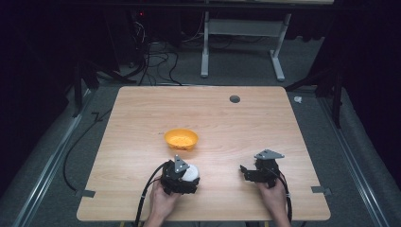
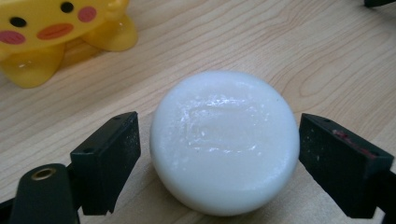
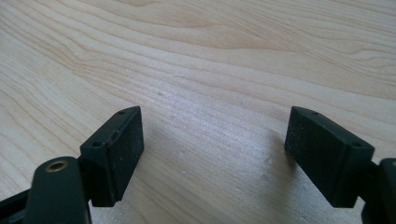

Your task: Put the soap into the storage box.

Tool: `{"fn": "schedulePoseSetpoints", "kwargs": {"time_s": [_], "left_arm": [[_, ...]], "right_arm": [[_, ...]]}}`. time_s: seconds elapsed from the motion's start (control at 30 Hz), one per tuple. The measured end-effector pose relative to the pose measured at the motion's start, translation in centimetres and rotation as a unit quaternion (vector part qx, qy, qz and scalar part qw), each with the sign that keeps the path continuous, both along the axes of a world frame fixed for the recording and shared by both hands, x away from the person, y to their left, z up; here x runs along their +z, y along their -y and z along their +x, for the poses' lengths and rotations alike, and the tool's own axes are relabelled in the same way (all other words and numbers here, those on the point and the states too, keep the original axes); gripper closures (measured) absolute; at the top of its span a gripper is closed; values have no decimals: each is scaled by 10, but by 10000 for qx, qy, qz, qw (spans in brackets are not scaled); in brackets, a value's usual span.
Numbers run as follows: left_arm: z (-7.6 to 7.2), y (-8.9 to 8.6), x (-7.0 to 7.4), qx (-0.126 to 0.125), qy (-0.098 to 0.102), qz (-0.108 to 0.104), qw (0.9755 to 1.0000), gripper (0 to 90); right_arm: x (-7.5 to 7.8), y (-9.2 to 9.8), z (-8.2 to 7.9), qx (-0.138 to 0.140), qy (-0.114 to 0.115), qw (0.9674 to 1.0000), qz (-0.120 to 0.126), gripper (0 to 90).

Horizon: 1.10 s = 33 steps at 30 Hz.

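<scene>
White soap (image 2: 224, 142) between spread jaws, untouched.

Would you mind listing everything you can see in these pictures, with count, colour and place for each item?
Round white soap-like puck: one, white, lying on the table between the left gripper's open jaws, small gaps on both sides.
Yellow plastic bowl with a duck face: one, yellow-orange, near the table's middle, just beyond the puck.
Light wooden table: one, pale wood grain, with a dark round hole near its far edge.
White-legged desk frame: one, on the grey floor beyond the table.
Black cables: several, on the floor at far left.
Left gripper: one, black, near edge, jaws open around the puck.
Right gripper: one, black, near edge at right, jaws open over bare wood.
Hands: two, holding the grippers.
</scene>
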<state>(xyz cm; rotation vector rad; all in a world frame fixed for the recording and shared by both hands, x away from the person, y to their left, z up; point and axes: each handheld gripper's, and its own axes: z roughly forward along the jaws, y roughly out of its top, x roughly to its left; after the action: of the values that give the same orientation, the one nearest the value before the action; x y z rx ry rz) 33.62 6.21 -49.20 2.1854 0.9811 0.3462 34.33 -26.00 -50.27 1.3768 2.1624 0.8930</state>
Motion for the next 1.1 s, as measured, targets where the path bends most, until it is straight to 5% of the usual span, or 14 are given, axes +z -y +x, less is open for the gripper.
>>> {"fn": "schedulePoseSetpoints", "kwargs": {"time_s": [0.1,0.63,1.1], "left_arm": [[2,2,-7,33,-141,9,9999,157],[0,4,-7,47,52,86,9999,230],[-1,-3,8,-96,156,-119,9998,230]], "right_arm": [[0,0,0,1,1,10000,0,206],[0,0,0,5,0,10000,2,206],[0,0,0,13,1,10000,9,206]]}}
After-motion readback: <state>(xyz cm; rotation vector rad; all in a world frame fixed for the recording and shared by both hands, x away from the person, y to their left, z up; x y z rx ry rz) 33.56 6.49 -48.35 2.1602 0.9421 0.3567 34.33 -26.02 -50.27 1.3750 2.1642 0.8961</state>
